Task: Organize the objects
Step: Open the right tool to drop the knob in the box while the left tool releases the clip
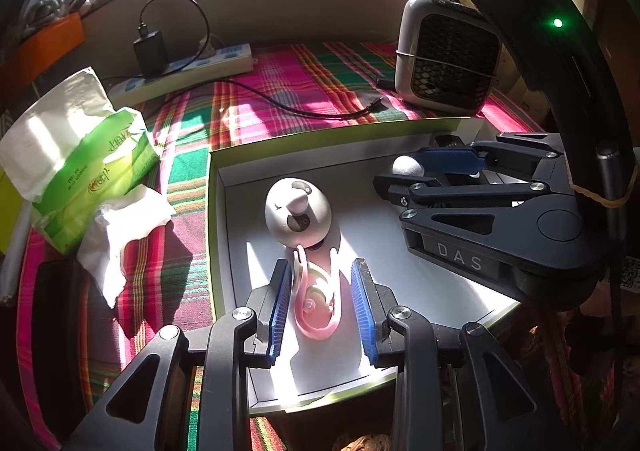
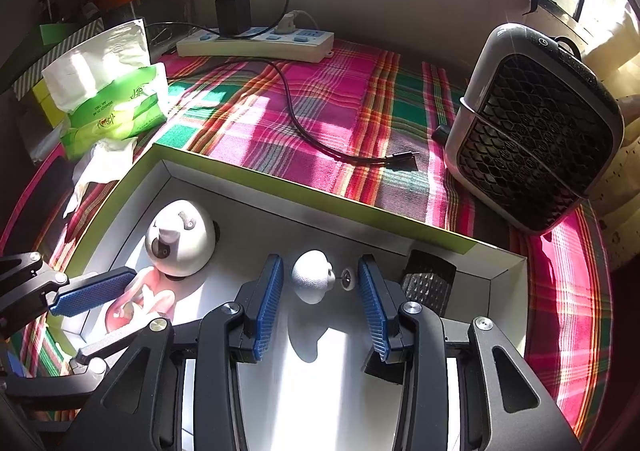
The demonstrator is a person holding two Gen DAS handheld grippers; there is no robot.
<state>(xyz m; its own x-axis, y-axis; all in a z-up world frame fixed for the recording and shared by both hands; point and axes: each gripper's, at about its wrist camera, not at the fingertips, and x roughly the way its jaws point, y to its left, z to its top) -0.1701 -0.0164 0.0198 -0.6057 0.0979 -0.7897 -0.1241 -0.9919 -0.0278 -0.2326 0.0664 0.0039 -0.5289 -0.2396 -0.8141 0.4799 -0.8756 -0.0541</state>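
Observation:
A shallow white box with a green rim [image 1: 320, 136] lies on the plaid cloth. Inside it stands a white egg-shaped gadget [image 1: 298, 213]. In front of the gadget lies a pink curved clip [image 1: 316, 303]. My left gripper [image 1: 321, 267] is open around the clip, and its blue pads stand clear of it on both sides. To the right, my right gripper [image 2: 320, 262] is open around a small white ball-shaped piece [image 2: 312, 280] that rests on the box floor. There are gaps between the ball and both pads. The right gripper [image 1: 430, 175] also shows in the left wrist view, reaching in from the right.
A black textured block [image 2: 430, 281] sits in the box's right corner. On the cloth are a grey mesh-fronted fan [image 2: 536, 139], a black cable [image 2: 304, 123], a power strip with a charger [image 2: 256, 43] and a green tissue pack [image 2: 112, 107] at the left.

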